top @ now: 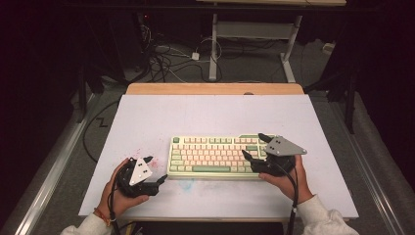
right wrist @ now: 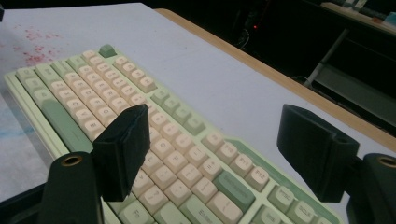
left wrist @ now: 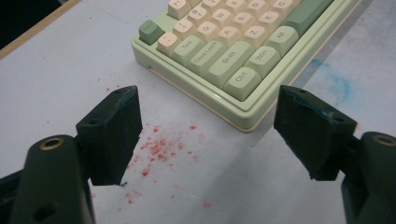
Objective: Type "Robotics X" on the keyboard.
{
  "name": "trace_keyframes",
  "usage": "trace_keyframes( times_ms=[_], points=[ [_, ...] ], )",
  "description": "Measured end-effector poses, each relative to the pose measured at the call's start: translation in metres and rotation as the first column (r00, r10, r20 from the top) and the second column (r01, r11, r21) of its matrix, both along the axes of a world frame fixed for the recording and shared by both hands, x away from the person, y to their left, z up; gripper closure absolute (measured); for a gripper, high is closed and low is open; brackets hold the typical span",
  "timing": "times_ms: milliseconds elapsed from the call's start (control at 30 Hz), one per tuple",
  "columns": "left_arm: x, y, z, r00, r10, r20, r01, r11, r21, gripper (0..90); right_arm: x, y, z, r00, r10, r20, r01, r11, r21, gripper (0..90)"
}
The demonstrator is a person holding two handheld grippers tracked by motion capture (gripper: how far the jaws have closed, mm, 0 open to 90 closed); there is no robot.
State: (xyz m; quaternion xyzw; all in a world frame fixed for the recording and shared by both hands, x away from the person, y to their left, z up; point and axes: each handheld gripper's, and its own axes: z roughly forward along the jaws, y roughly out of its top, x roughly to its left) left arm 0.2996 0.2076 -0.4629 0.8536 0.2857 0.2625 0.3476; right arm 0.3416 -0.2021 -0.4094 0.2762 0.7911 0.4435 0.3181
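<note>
My right gripper (top: 254, 147) hangs over the right end of the keyboard (top: 215, 156), its jaws spread wide with nothing between them; in the right gripper view the pads stand apart above the keys, one over the middle rows, the other past the keyboard's far right corner, neither pressing on anything that I can see. My left gripper (top: 155, 172) sits just off the keyboard's near left corner, low over the white table (top: 215, 110), jaws likewise well apart and empty; in the left gripper view that corner lies between and beyond the pads, not touching them.

I judge the step in hand to be the approach: both grippers are lined up at opposite ends of the keyboard, neither has a hold yet. The next move, as I read it, calls for lowering each gripper to the keyboard's edge and closing on the thin case rim rather than on keycaps, evenly on both ends.

The keyboard lies flat, near the table's front edge. Red specks (left wrist: 161, 149) dot the table left of it, and a faint blue smear (top: 188, 183) marks the table in front of it.
</note>
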Motion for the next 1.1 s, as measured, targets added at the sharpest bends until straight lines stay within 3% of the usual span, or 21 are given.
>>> trace_keyframes(
  times_ms=[433, 700, 900, 1100],
  points=[
    [0.001, 0.0, 0.002, 0.9999, 0.017, -0.004, -0.017, 0.9998, -0.013, 23.3, -0.021, -0.029, -0.01, 0.9984, -0.051, 0.025, 0.051, 0.9987, 0.009, 26.1],
    [0.001, 0.0, 0.004, 0.9998, 0.02, -0.008, -0.02, 0.9997, -0.013, 30.3, -0.032, -0.044, -0.02, 0.9958, -0.09, 0.016, 0.09, 0.9959, 0.007, 26.1],
    [0.001, -0.001, 0.007, 0.9999, -0.002, -0.013, 0.002, 0.9998, -0.022, 40.5, -0.04, -0.05, -0.029, 0.9944, -0.105, -0.009, 0.105, 0.9944, 0.004, 26.3],
    [0.002, -0.001, 0.012, 0.9992, -0.026, -0.029, 0.025, 0.9979, -0.06, 60.0, -0.047, -0.05, -0.035, 0.9949, -0.098, -0.024, 0.098, 0.9951, -0.011, 26.3]
  ],
)
